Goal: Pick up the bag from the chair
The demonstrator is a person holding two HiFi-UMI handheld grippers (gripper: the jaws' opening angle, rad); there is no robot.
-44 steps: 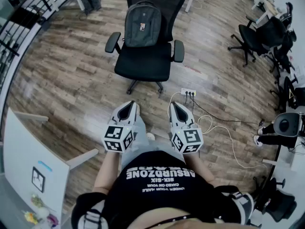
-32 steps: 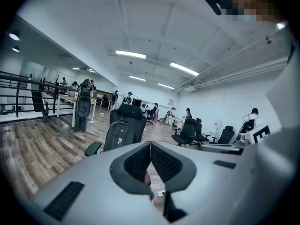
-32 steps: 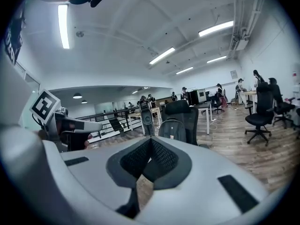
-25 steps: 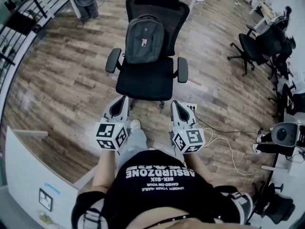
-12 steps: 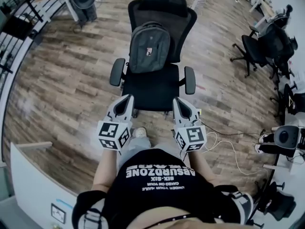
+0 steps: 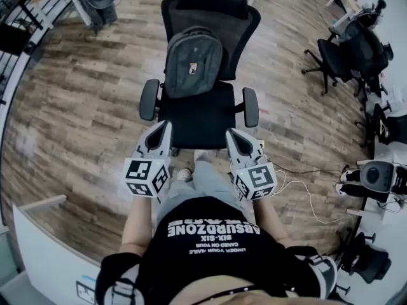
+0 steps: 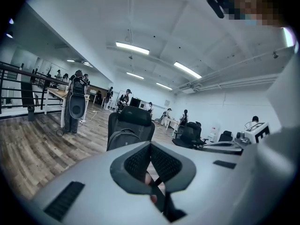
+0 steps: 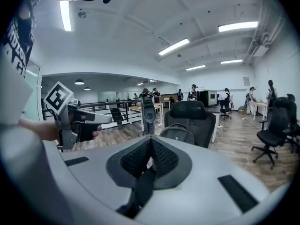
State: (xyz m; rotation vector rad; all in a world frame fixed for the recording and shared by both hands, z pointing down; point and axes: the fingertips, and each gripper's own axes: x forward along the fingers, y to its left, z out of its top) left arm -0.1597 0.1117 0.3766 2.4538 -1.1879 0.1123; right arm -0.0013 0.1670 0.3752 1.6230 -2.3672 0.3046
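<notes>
A grey backpack (image 6: 193, 63) stands upright on the seat of a black office chair (image 6: 201, 116), leaning against its mesh backrest. It also shows in the left gripper view as the backpack (image 7: 121, 137) and in the right gripper view as the backpack (image 8: 177, 133). My left gripper (image 6: 163, 129) hovers near the chair's front left corner, jaws shut and empty. My right gripper (image 6: 233, 136) hovers near the front right corner, also shut and empty. Both are short of the bag.
A white power strip with cables (image 6: 299, 183) lies on the wood floor right of the chair. More black chairs (image 6: 346, 49) stand at the far right. A white board (image 6: 44, 253) is at the lower left. A railing (image 6: 19, 18) runs along the far left.
I have walked toward the chair; it and the backpack now sit closer, just beyond both grippers. Both grippers stay shut.
</notes>
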